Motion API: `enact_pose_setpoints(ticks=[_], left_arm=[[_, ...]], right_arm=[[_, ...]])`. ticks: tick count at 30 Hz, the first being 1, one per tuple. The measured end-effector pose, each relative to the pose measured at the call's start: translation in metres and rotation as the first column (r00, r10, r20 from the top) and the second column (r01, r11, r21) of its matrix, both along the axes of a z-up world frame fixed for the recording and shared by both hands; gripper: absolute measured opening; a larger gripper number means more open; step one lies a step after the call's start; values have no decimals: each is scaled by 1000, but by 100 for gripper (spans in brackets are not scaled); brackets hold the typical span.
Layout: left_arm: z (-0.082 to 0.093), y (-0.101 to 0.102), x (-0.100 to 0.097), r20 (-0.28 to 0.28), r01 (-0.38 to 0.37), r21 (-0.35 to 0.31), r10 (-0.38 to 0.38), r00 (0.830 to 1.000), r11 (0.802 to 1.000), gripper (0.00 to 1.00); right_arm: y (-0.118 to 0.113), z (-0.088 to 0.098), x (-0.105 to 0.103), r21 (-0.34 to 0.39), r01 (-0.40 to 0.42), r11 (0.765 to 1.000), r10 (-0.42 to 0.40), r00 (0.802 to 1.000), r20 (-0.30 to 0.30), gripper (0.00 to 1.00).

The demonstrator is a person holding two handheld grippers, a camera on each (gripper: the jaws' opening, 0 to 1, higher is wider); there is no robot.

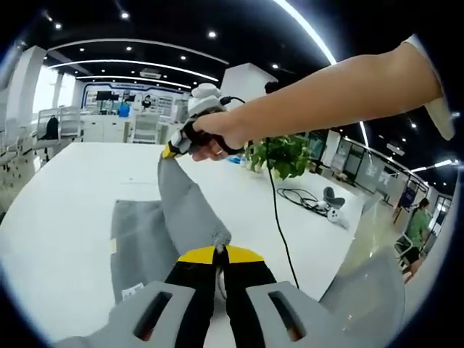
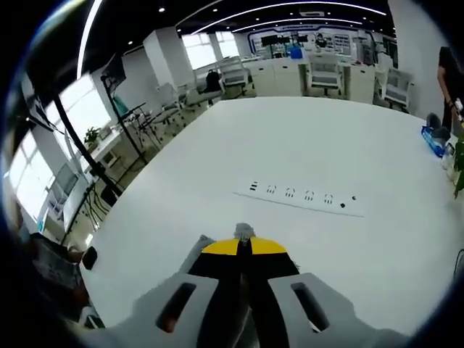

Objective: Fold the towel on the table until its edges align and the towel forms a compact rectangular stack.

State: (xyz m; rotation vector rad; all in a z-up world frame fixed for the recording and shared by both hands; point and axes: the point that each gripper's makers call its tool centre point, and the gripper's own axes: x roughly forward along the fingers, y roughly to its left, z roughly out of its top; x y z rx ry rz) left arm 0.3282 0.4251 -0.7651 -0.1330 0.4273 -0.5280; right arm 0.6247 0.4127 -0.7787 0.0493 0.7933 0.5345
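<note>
A grey towel [image 1: 190,206] lies partly flat on the white table [image 1: 72,217], and one edge is lifted into a taut strip. My left gripper [image 1: 221,251] is shut on the near end of that strip, yellow tips pinching the cloth. The far end runs up to my right gripper [image 1: 172,151], held in a person's hand and shut on the towel's corner above the table. In the right gripper view, my right gripper [image 2: 243,243] has its yellow tips closed, with a small tuft of the grey towel [image 2: 243,231] poking out between them.
A green potted plant [image 1: 284,154] stands behind the hand. A black cable [image 1: 279,217] trails from it across the table, and a white device [image 1: 330,210] lies at the right. A row of flush sockets [image 2: 301,196] crosses the tabletop. Chairs and desks stand beyond the table.
</note>
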Motion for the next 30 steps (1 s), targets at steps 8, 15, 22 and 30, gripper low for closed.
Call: enact_pose_setpoints(ticks=[8,15,22,30], left_arm=[[-26,23,1,-54,-51,19,52,997,998,3],[-46,37,-5,-92,-75,22,77,993,997,3],[-57,51,-8,-114,-107,22,109,988,994,3],[-92,74,-19,-175,-94,80,107,979,992,3]], right_arm=[[28,-25,-7,-10,-18,1000,18,1000,-21,1],[57,-42,-12,-16,-65,998,64,998,-27,1],[76,-51,-3,-23,-89,996,88,996,-32,1],[89,-66,-7,-30,-113,993,112,993,-36,1]])
